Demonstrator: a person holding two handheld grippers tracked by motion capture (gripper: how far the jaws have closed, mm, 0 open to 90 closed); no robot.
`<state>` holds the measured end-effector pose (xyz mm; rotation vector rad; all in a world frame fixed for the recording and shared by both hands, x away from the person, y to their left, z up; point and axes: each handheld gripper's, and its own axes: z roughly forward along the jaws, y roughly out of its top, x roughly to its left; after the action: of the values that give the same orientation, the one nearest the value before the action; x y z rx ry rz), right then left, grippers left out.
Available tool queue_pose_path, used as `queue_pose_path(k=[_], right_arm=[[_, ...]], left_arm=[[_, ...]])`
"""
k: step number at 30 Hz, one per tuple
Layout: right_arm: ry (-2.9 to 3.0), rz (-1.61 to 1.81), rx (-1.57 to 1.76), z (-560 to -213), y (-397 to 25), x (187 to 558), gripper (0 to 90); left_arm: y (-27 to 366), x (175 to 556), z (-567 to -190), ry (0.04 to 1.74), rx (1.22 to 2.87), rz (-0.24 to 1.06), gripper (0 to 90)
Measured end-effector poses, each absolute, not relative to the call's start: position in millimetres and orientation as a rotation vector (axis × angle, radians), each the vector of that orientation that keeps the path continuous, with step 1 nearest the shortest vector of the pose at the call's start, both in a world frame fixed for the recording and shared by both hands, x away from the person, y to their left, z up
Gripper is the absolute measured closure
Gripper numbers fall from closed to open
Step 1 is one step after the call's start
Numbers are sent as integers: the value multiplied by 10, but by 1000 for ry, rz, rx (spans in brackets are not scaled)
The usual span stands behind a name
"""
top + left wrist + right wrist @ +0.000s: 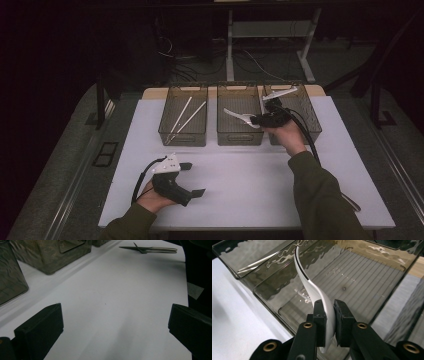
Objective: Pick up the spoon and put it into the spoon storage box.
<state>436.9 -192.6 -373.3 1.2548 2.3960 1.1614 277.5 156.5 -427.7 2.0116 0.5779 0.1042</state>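
My right gripper [257, 120] [329, 312] is shut on the wide end of a white spoon [239, 116] [312, 290]. It holds the spoon over the middle translucent bin [240, 137] [362, 272], with the handle pointing away to the left. The spoon hangs above the bin's ribbed floor. At the front left of the white table [250, 175] a hand holds my left gripper [194, 179] [115, 322] low. Its jaws stand wide apart with bare table between them.
The left bin [182, 135] holds two white chopsticks [185, 117]. A white utensil [281, 93] leans in the right bin [310, 112]. A slim grey fork-like utensil [150, 250] lies on the table far ahead of the left gripper. Cables trail from both grippers.
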Motion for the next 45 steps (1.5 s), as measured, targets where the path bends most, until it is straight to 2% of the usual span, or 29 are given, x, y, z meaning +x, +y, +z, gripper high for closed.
queue_pose_path(k=[15, 18, 28, 39, 45], right_arm=[[2464, 1055, 1255, -3907, -1756, 4456, 790], [2457, 1078, 1260, -3907, -1763, 4457, 708], [2394, 1220, 1308, -3769, -1893, 4427, 565], [2412, 1305, 1243, -3629, -2048, 4278, 477], [2419, 1328, 1184, -3576, -2146, 4150, 460]], left_arm=[[1564, 2771, -4271, 570, 2014, 106, 0], [1562, 2770, -4273, 569, 2011, 107, 0], [1556, 2768, -4275, 570, 2011, 107, 0], [1560, 2769, -4271, 570, 2011, 107, 0], [1557, 2770, -4277, 574, 2012, 107, 0]])
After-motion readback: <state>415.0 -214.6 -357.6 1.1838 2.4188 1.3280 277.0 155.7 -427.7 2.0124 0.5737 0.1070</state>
